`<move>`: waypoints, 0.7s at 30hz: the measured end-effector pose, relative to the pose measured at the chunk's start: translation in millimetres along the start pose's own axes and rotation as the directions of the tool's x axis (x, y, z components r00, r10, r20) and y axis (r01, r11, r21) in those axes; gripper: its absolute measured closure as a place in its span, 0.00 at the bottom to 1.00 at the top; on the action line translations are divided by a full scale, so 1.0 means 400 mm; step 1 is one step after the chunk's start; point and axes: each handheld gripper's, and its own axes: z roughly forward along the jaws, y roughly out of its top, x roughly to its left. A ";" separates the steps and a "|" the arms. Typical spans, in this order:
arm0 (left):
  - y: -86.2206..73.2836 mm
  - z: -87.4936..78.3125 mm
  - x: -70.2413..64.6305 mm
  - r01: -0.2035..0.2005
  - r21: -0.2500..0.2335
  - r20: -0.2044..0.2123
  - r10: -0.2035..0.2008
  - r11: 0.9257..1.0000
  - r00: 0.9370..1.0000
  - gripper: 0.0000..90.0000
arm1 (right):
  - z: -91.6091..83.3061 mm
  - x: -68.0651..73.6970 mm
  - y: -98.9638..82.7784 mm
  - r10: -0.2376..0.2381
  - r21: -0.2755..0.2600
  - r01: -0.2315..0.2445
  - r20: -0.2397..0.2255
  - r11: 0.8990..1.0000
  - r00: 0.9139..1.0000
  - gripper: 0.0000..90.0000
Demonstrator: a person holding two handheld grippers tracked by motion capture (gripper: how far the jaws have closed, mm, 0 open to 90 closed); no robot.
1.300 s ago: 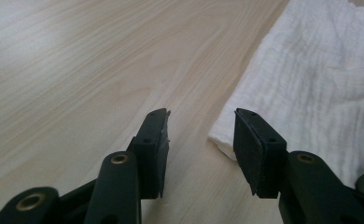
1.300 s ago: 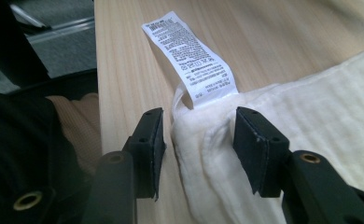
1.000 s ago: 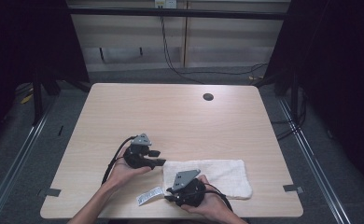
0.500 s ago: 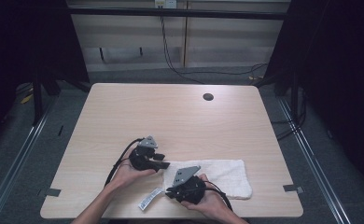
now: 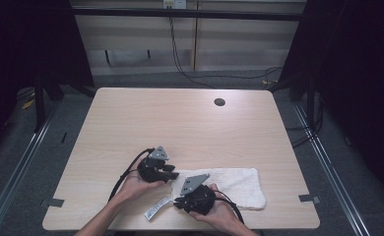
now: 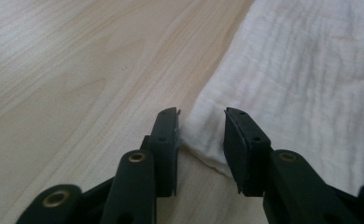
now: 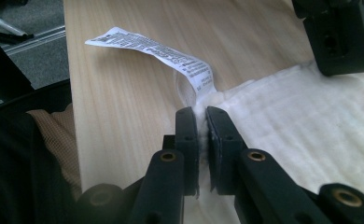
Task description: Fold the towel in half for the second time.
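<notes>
The worktop (image 5: 180, 123) lies bare beyond the towel (image 5: 239, 184) at its near edge; a small round hole (image 5: 219, 102) sits far back.

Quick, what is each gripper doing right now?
Left gripper: open, jaws either side of the white towel corner.
Right gripper: closed on the towel's edge by its label.

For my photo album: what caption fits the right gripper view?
Right gripper pinching the white towel corner beside its printed label.
</notes>
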 end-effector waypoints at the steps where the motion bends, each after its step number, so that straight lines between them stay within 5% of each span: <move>1: -0.001 0.001 0.001 0.003 -0.005 0.010 -0.003 1.000 1.000 0.75 | 0.000 0.000 0.000 0.002 0.000 -0.002 -0.003 1.000 1.000 0.93; 6: 0.000 0.002 -0.001 -0.044 0.005 0.037 0.044 0.999 0.998 0.95 | -0.009 -0.008 0.008 0.008 -0.016 -0.009 -0.031 1.000 0.999 0.94; 12: 0.002 -0.003 0.011 0.028 -0.016 0.073 -0.027 0.999 0.997 0.96 | -0.029 -0.007 0.011 0.037 -0.051 -0.038 -0.034 0.998 0.999 0.94; 21: 0.014 -0.027 0.018 0.076 -0.056 0.115 -0.069 0.996 0.991 0.96 | -0.058 -0.002 0.014 0.044 -0.095 -0.048 -0.045 0.994 0.998 0.94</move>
